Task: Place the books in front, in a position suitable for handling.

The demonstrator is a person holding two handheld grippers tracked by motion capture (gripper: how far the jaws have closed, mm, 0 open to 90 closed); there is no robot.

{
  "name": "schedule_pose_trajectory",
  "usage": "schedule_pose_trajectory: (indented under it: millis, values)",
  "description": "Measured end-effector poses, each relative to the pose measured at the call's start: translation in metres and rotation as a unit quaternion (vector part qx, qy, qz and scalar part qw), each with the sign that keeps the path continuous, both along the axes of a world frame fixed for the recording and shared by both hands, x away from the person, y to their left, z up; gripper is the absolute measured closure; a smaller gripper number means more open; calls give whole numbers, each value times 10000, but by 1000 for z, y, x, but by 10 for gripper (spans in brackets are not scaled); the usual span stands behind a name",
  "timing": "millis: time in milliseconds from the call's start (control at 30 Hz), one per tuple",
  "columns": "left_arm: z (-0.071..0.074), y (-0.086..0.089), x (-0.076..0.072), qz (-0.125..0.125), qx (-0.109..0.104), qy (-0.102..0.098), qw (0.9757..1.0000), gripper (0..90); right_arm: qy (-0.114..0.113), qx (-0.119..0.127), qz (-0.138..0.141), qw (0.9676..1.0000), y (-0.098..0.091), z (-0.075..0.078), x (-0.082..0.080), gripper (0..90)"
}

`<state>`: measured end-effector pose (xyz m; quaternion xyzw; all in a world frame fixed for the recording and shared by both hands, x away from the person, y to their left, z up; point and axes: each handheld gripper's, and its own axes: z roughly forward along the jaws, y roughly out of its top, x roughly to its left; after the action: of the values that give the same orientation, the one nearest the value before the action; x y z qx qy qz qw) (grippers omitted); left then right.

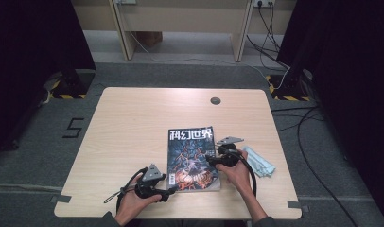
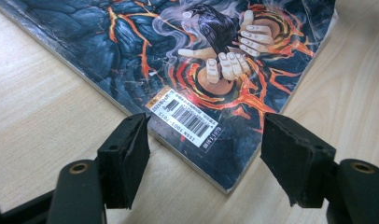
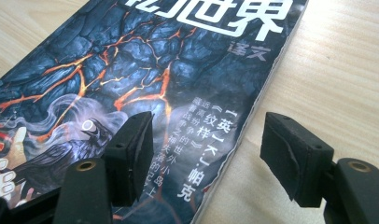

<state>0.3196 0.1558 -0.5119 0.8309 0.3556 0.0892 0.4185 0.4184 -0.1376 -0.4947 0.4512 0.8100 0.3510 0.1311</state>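
Two grippers sit by a magazine (image 1: pixel 192 159) lying flat near the front of the table (image 1: pixel 133 123), the left gripper (image 1: pixel 170 191) at its near left corner and the right gripper (image 1: pixel 210 158) at its right edge. From the left gripper view, the jaws stand apart around the barcode (image 2: pixel 185 116) corner without pinching it. From the right gripper view, the jaws stand apart over the magazine's long edge, gripping nothing.

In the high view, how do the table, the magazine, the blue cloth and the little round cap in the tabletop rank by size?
Largest to smallest:
1. table
2. magazine
3. blue cloth
4. round cap, though it lies farther from the camera, so it may look a little smaller than it is.
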Motion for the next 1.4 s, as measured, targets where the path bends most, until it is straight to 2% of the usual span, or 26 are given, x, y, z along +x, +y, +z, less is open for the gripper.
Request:
schedule_pose_trajectory:
  millis: [200,300,367,400,500,600,667,800,833,967,1167,1400]
  values:
    - [1,2,2,67,-39,-3,10000,307,-108,116,-91,9998,-8,11,3,351]
    - [1,3,2,57,-43,1,10000,289,-212,169,-207,9994,-22,20,4,372]
    - [1,5,2,92,-25,7,10000,279,-200,173,-258,9993,-26,22,4,372]
    - [1,5,2,138,-17,15,9999,256,-195,214,-323,9991,-34,24,4,373]
    - [1,6,2,159,-25,13,9999,239,-231,143,-362,9990,-44,26,3,371]
    - [2,10,3,217,-27,16,9998,219,-329,84,-515,9981,-62,29,-1,339]
    - [3,12,3,230,-28,16,9997,214,-352,81,-561,9978,-66,30,-2,324]
    - [6,22,6,353,-34,-17,9994,203,-394,100,-661,9970,-82,33,-11,214]
    - [6,25,7,398,1,-34,9992,201,-393,104,-650,9971,-84,33,-12,221]
    - [8,41,14,653,-14,-89,9978,196,-382,168,-668,9969,-91,34,-17,241]
    - [8,54,19,808,66,-72,9967,196,-376,45,-605,9975,-95,31,-21,284]
    - [7,59,21,881,156,-33,9960,196,-367,-65,-626,9973,-102,31,-28,306]
